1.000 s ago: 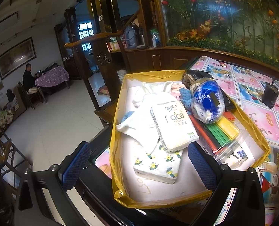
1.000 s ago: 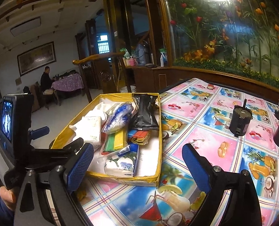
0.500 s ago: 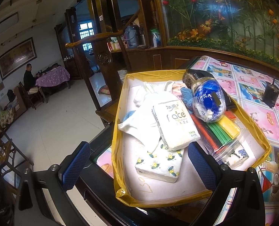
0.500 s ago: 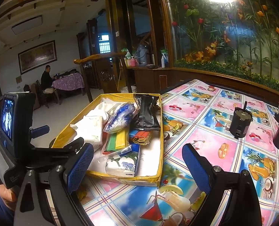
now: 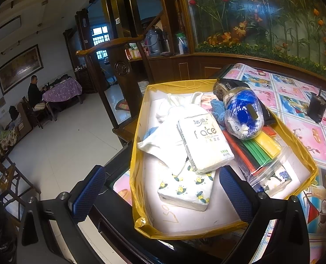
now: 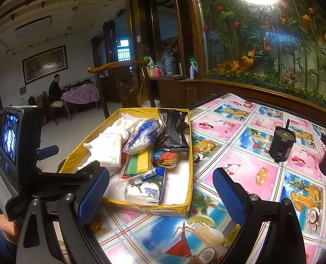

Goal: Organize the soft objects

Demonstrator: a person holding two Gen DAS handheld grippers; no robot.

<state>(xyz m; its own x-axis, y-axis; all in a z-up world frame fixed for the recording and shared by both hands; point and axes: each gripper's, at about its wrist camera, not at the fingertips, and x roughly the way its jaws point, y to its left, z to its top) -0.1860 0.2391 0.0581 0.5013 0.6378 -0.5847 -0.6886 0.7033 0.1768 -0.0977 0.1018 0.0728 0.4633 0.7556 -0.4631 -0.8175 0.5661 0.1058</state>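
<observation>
left gripper (image 5: 160,189): fingers spread wide, nothing between them — hovers over the box's near end, above the bee-print pack
left hand (image 6: 5,226): bottom-left of right wrist view, holding the left gripper's handle; blue sleeve below it
yellow box (image 5: 138,222): shallow, white inside, on the bench at its left edge; holds all the soft things
white cloth (image 5: 163,132): crumpled, 10 o'clock part of the box, partly under the tissue pack
bee-print pack (image 5: 187,187): flat, near end of box, its far edge under the tissue pack
tissue pack (image 5: 203,139): white, "face" printed on it, lies tilted on cloth and bee-print pack, box middle
blue-white bag (image 5: 243,115): clear bag with blue and white stuff, 1 o'clock of the tissue pack, resting on the colored strips
colored strips (image 5: 256,149): red, green, yellow, in a clear zip bag along the box's right side
black pouch (image 6: 174,132): far right corner of box, leaning on the wall
right gripper (image 6: 160,194): fingers released, wide apart, empty — over the bench at the box's near right corner
bench (image 6: 240,151): pink-blue fruit-print cloth
dark cylinders (image 6: 281,143): two, upright at 2 o'clock, well apart from the box
</observation>
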